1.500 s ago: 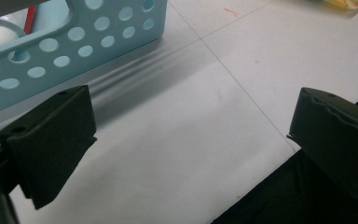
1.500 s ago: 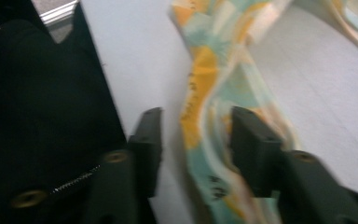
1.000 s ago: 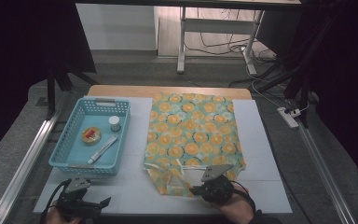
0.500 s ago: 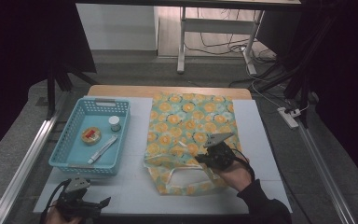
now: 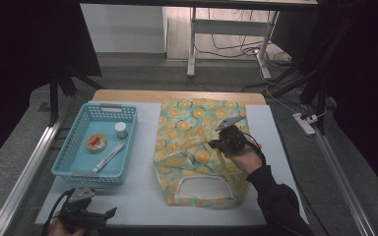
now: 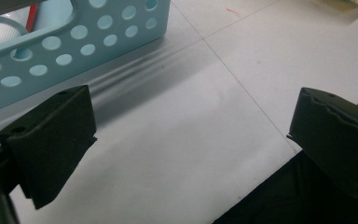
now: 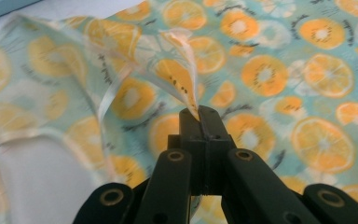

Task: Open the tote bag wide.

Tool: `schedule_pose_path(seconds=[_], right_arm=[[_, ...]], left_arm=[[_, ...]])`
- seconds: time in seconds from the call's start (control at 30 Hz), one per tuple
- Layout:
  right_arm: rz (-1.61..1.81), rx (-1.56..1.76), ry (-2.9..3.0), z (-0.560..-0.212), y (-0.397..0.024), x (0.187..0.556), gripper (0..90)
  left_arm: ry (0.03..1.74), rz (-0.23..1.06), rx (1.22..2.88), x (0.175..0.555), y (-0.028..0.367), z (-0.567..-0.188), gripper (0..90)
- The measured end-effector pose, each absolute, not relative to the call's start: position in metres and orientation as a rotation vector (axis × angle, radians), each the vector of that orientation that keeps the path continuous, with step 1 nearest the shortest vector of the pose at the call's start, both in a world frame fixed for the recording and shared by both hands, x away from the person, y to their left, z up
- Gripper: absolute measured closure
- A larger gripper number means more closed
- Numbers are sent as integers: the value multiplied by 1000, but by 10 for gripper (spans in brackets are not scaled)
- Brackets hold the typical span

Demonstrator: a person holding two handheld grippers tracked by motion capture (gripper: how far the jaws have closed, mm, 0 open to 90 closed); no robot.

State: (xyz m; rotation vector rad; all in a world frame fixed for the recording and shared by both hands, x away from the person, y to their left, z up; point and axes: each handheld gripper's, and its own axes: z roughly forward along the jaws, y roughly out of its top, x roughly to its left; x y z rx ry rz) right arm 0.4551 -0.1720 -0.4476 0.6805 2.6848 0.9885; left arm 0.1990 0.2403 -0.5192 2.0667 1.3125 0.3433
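A cloth bag (image 5: 197,120) printed with orange slices lies flat on the white table top (image 5: 142,196), its handle opening toward the near edge. My right gripper (image 5: 214,143) hovers over the bag's middle, shut on a pinched fold of its top layer (image 7: 186,79), which is lifted and drawn up off the rest of the bag (image 7: 279,70). In the right gripper view the jaws (image 7: 199,113) meet on the fabric edge. My left gripper (image 5: 109,212) rests at the near left corner, open with nothing between its jaws (image 6: 191,116), above bare table.
A light blue perforated basket (image 5: 74,164) stands left of the bag, holding a small white jar (image 5: 121,129), a round red-and-yellow piece (image 5: 96,142) and a pen-like stick (image 5: 108,157). The basket's wall (image 6: 74,37) is close ahead of the left gripper. Dark floor and cables surround the table.
The right gripper has moved from the bag's near edge toward its middle, away from the person, dragging the top layer with it and folding it back. The left gripper stayed put.
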Motion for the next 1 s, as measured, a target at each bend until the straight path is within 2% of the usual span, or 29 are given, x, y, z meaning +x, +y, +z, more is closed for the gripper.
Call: schedule_pose_path(seconds=[0.47, 0.97, 1.0], right_arm=[[984, 717, 2668, -470, -149, 518, 900], [932, 755, 2714, -512, -127, 541, 900], [920, 780, 2719, -517, -129, 542, 868]], left_arm=[[1312, 340, 2061, 199, 241, -519, 5], [1310, 337, 2057, 199, 241, -519, 5], [1310, 337, 2058, 199, 241, -519, 5]])
